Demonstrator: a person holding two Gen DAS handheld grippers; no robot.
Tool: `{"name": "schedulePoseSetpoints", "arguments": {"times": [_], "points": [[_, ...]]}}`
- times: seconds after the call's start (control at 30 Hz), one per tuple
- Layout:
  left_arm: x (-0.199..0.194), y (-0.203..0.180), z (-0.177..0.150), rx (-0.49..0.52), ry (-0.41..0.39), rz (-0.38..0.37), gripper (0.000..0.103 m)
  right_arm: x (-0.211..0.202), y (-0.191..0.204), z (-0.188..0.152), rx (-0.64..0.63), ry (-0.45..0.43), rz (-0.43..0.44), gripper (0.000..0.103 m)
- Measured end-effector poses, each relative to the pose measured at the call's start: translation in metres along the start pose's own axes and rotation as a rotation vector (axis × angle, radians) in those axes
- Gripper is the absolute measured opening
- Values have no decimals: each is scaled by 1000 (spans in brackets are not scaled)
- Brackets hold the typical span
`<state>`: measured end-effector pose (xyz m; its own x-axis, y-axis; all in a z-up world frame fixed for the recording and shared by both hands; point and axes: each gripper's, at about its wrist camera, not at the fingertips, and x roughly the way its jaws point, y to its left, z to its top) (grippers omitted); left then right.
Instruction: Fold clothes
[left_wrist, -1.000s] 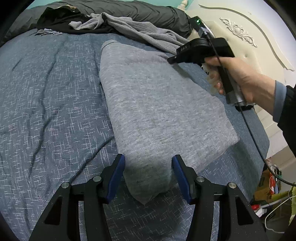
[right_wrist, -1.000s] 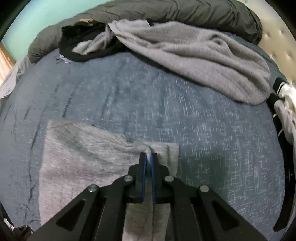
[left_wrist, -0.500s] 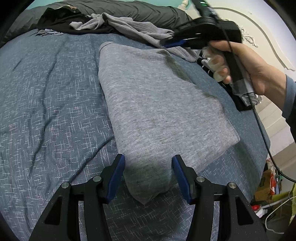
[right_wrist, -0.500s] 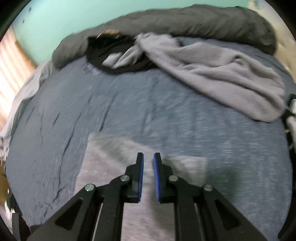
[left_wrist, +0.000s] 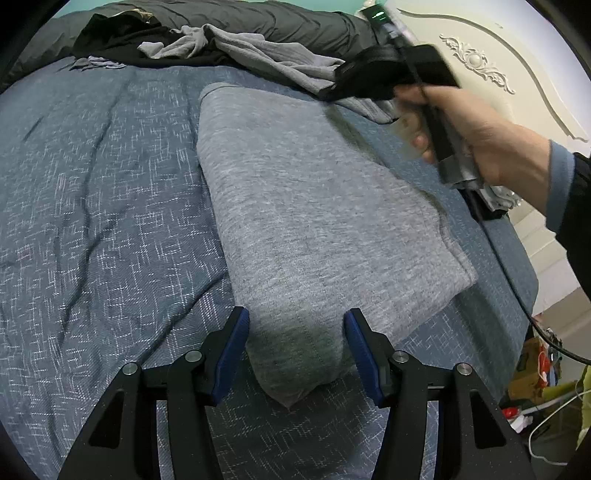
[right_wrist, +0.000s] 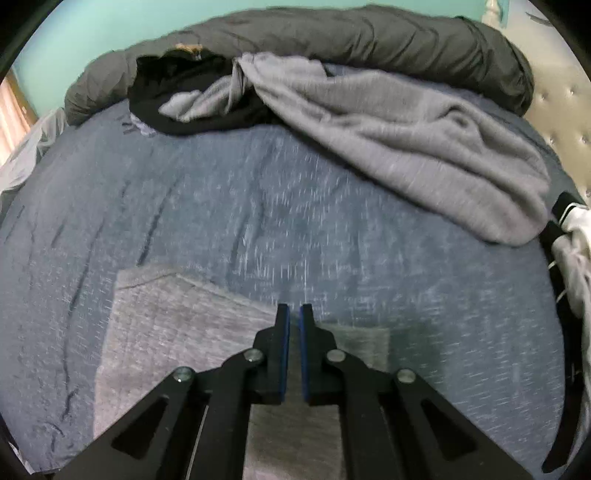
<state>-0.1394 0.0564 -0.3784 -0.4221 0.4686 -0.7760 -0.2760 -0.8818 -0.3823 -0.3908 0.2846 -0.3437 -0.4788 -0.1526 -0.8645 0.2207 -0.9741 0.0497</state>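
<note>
A folded grey garment (left_wrist: 314, 206) lies on the blue bed cover (left_wrist: 92, 184). My left gripper (left_wrist: 295, 321) is open, its blue pads standing either side of the garment's near corner without visibly squeezing it. A hand (left_wrist: 480, 136) holds my right gripper (left_wrist: 332, 86) above the garment's far right edge, blurred. In the right wrist view that gripper (right_wrist: 291, 308) hovers over the garment (right_wrist: 177, 325). Its jaws are closing to a thin slit with nothing between them.
A rumpled light grey knit (right_wrist: 406, 147) and a black garment (right_wrist: 184, 96) lie at the far side against a dark grey duvet (right_wrist: 332, 40). White and black clothes (right_wrist: 572, 240) sit at the right edge. A cream headboard (left_wrist: 480, 62) stands behind; floor clutter (left_wrist: 535, 387) lies lower right.
The right gripper let go of the grey garment's far edge, rose off it, parted its jaws briefly and brought them together again. The left gripper kept still.
</note>
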Motion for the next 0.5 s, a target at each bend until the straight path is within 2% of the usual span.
{"name": "schedulePoseSetpoints", "arguments": {"times": [0.1, 0.23, 0.3, 0.4, 0.43, 0.5], "points": [[-1, 1, 0, -3, 0, -1, 58, -19, -11, -5, 25, -32, 72, 4], [-2, 3, 1, -5, 3, -3, 59, -28, -15, -26, -6, 33, 176, 6], [-1, 1, 1, -7, 3, -2, 59, -23, -13, -43, -45, 91, 171, 6], [0, -2, 0, -9, 3, 1, 59, -10, -19, -63, -73, 154, 82, 6], [0, -2, 0, -8, 4, 2, 59, -11, -26, -67, -50, 155, 49, 6], [0, -1, 1, -7, 5, 2, 60, -23, -42, -74, 34, 111, 73, 6]]}}
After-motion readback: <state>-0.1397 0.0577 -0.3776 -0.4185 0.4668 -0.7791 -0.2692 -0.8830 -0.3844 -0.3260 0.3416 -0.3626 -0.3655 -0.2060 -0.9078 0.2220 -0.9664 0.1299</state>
